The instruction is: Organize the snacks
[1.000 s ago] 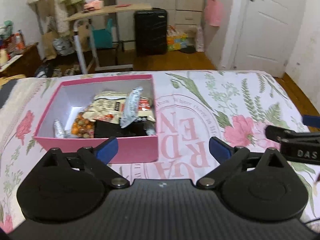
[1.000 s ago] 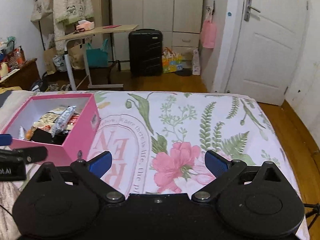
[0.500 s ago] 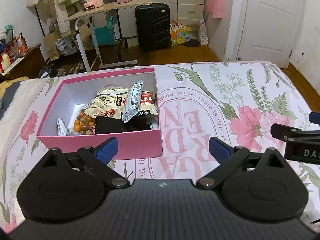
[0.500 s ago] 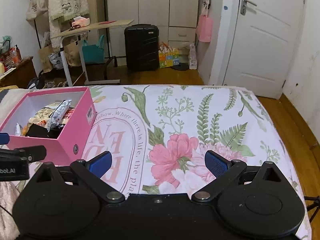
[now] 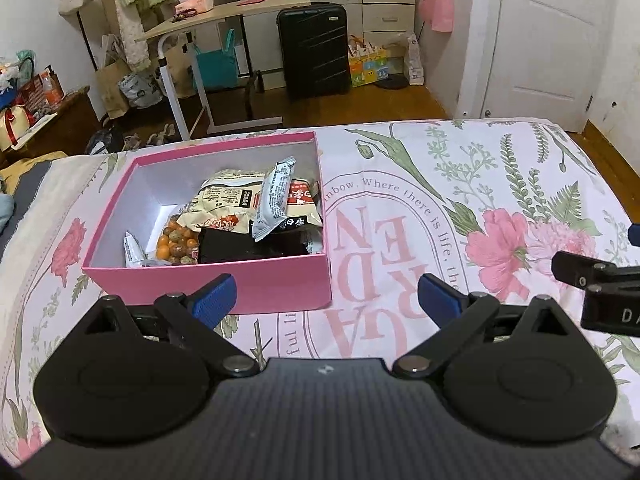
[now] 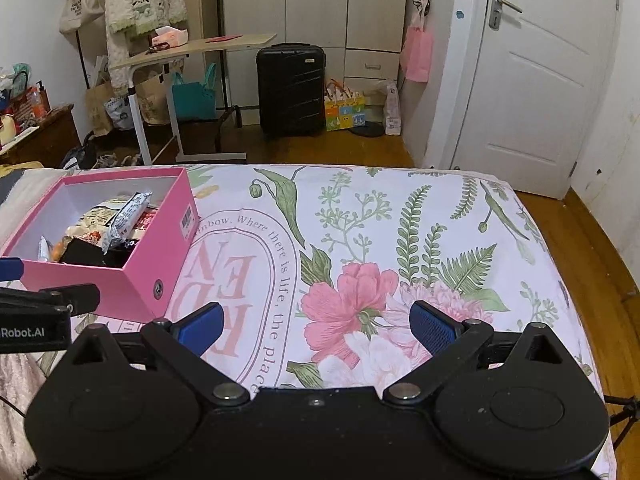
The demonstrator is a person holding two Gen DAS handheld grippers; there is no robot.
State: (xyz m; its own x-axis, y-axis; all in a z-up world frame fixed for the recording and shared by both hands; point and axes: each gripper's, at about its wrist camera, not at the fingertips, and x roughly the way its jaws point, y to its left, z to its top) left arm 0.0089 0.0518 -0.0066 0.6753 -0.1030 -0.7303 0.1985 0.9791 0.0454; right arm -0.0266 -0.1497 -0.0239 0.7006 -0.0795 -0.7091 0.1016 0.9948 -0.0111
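A pink box (image 5: 280, 276) stands on the floral bedsheet and holds several snack packets: a grey wrapped bar (image 5: 274, 200), a beige bag (image 5: 224, 200), a bag of orange nuts (image 5: 176, 242) and a black packet (image 5: 240, 246). The box also shows at the left of the right wrist view (image 6: 160, 248). My left gripper (image 5: 326, 300) is open and empty, just in front of the box. My right gripper (image 6: 316, 326) is open and empty over the sheet, to the right of the box.
The floral bedsheet (image 6: 400, 232) covers the bed. Beyond the bed's far edge are a wooden floor, a black suitcase (image 6: 291, 88), a white-legged side table (image 6: 192, 48) and a white door (image 6: 540, 80). Clutter lines the left wall.
Both grippers have drawn back and risen a little, so the box sits farther off and more of the room shows. Both stay open and empty.
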